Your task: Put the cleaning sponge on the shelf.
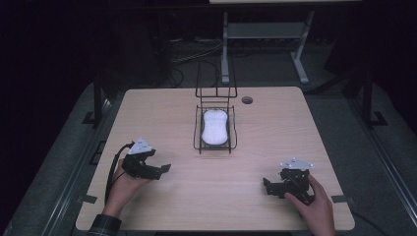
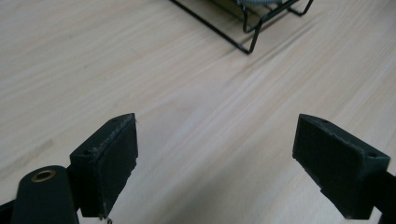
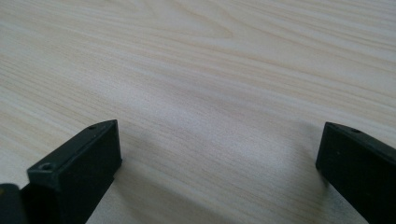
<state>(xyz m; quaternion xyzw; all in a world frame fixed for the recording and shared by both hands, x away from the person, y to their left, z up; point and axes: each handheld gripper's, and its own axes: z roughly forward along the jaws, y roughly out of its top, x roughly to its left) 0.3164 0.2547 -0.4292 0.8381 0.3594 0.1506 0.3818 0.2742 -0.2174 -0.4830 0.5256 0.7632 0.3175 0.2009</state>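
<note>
High view: two grippers, left gripper [image 1: 164,168] and right gripper [image 1: 266,186], both agape, one wire basket [image 1: 198,140], one white object [image 1: 215,127].

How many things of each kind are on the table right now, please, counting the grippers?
Black wire basket: 1
White object lying in the basket: 1
Grippers, left gripper and right gripper, both open and holding nothing: 2
Total: 4

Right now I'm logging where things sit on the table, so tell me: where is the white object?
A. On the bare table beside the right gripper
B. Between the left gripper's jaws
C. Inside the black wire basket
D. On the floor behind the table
C: in the high view the white object lies inside the black wire basket at mid table, apart from the left gripper and the right gripper.
</note>
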